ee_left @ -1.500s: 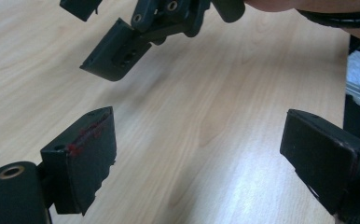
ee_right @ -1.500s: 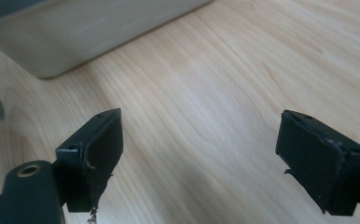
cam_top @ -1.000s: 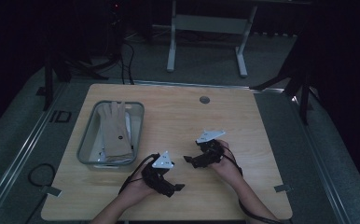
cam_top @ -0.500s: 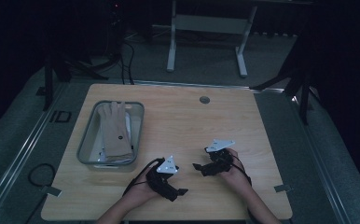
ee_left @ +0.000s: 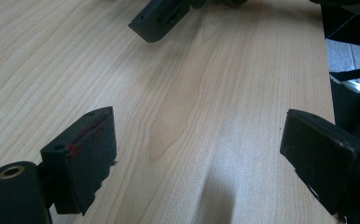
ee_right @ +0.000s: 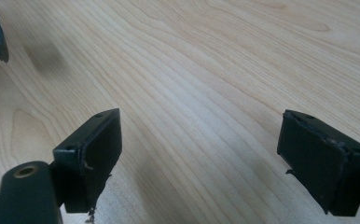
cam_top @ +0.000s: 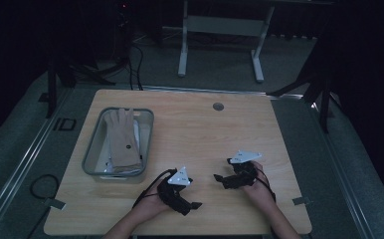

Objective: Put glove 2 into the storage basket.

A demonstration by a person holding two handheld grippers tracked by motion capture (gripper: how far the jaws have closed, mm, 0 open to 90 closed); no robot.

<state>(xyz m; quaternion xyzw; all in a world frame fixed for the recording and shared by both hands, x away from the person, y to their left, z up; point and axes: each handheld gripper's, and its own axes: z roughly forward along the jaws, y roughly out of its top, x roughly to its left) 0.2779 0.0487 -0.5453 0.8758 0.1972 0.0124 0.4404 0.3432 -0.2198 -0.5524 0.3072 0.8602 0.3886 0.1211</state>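
At lower centre of the high view, the left gripper and right gripper hover wide apart, empty; the glove lies in the bin at left. Reaching carelessly risks snagging the rim and dragging it.

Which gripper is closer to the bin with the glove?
Left. The left gripper sits just past the bin's near right corner; the right gripper is farther right.

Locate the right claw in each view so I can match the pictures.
High view: right claw lower right of centre, pointing left.
Left gripper view: right claw at the top edge, one dark tip.
Right gripper view: right claw open, rising from the bottom.
Shared landmark: the wooden table under it.
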